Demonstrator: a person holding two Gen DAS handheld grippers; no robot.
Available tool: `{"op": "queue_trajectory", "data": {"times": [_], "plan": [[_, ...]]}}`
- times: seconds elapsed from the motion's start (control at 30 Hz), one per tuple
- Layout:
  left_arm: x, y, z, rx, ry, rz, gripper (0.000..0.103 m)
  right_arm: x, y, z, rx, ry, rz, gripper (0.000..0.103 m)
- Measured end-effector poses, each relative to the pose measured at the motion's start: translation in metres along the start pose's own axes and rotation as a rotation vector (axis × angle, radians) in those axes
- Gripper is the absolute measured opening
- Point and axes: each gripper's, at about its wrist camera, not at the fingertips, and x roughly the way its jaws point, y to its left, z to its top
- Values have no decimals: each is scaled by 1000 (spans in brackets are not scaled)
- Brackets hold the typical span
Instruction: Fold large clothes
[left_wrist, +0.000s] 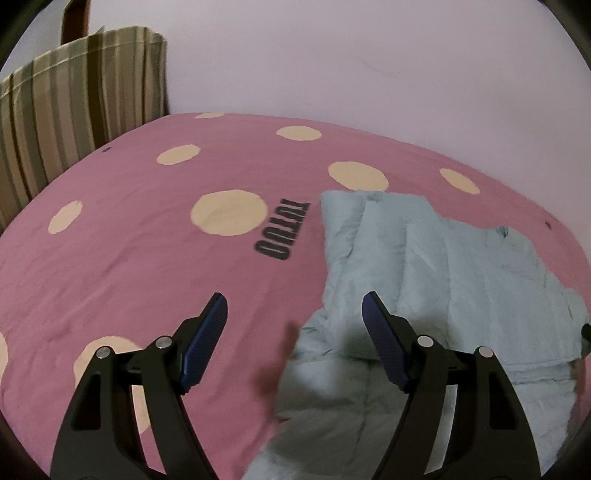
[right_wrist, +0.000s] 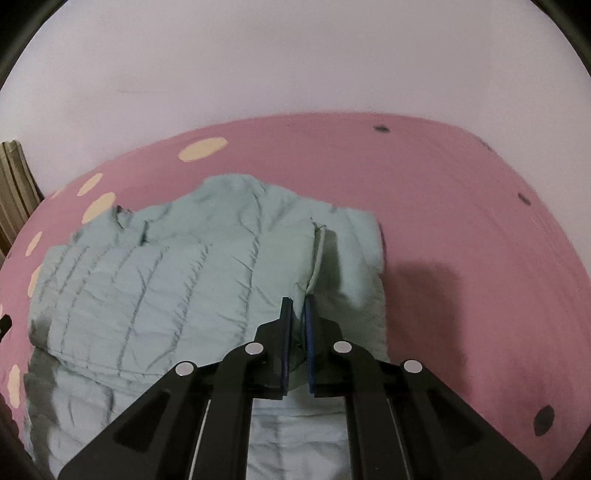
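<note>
Your right gripper (right_wrist: 298, 306) has its jaws clenched on a fold of the pale blue-green quilted puffer jacket (right_wrist: 177, 280), with cloth visible between the blue pads; your left gripper (left_wrist: 293, 314) hangs with its jaws released and wide apart, holding nothing, above the jacket's left edge where it meets the bedcover. The jacket lies on the pink bedcover with cream polka dots (left_wrist: 110, 258), on the bed's right half as the left wrist view shows it, partly folded, with one layer turned over the body and a padded end rolled up at the far right in the right wrist view. A striped green and beige fabric (left_wrist: 74, 103) stands at the bed's far left, well apart from the jacket.

Judged risks from here:
- The right grip appears to hold only a thin pinch of slippery quilted shell; if you lift quickly, the cloth may slide out and the fold collapse.
- Only one side is held, so the free side may drag and skew the fold line.
- The puffy filling may spring the layers open once released.
- If the left jaws close too low, they may catch the bedcover along with the jacket
</note>
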Motion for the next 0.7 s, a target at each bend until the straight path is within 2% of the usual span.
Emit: {"op": "queue_trajectory", "data": {"times": [0.1,0.2,0.23,0.27,0.33,0.43,0.53,0.7], "plan": [[14,-13,-1,40,31,7,75,14,-2,-7,-9,45,10,7],[18,-17,2,59,50,-1,75,7,-5,-8,-2,22,14,10],[17,-17,3,59,47,-3,75,0,-7,-6,1,5,8,14],[16,-16,5,61,42,-4,75,-6,-9,-4,6,-14,3,29],[15,-16,10,66,28,-4,75,-24,-11,4,32,-81,14,51],[19,-20,19,78,18,6,75,-28,-2,17,21,-95,38,51],[27,-29,26,92,13,11,75,-13,16,25,-11,-77,78,50],[53,-36,25,96,68,26,75,25,38,27,-69,-18,73,50]]}}
